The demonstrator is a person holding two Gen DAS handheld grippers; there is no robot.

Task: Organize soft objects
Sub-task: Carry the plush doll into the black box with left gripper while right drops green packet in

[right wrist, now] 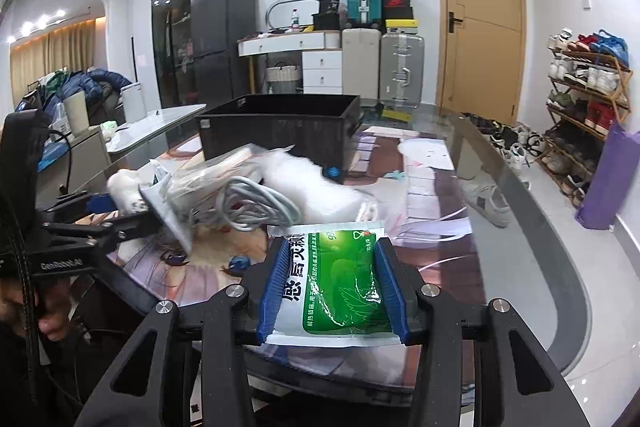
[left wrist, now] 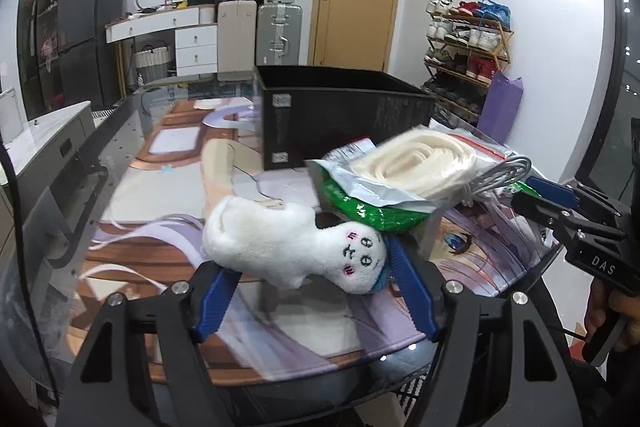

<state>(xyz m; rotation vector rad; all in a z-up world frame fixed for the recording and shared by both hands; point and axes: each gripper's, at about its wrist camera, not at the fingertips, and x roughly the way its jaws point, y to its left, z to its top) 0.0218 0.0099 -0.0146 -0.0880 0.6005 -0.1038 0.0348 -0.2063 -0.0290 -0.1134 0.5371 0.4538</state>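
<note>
Glass table (right wrist: 520, 187) w/ printed mat (left wrist: 160, 211); black bin (left wrist: 344, 115) & bagged cable (right wrist: 248, 203) on mat

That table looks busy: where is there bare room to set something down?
Free: the printed mat left of the black bin, and the bin's inside looks empty. Crowded: in front of the bin, where the plush toy, green packet and bagged cables pile up.

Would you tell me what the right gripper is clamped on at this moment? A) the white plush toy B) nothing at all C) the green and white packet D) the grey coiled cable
C: in the right wrist view the right gripper has both blue pads pressed against the sides of the green and white packet, while the white plush toy sits in the left gripper.
</note>
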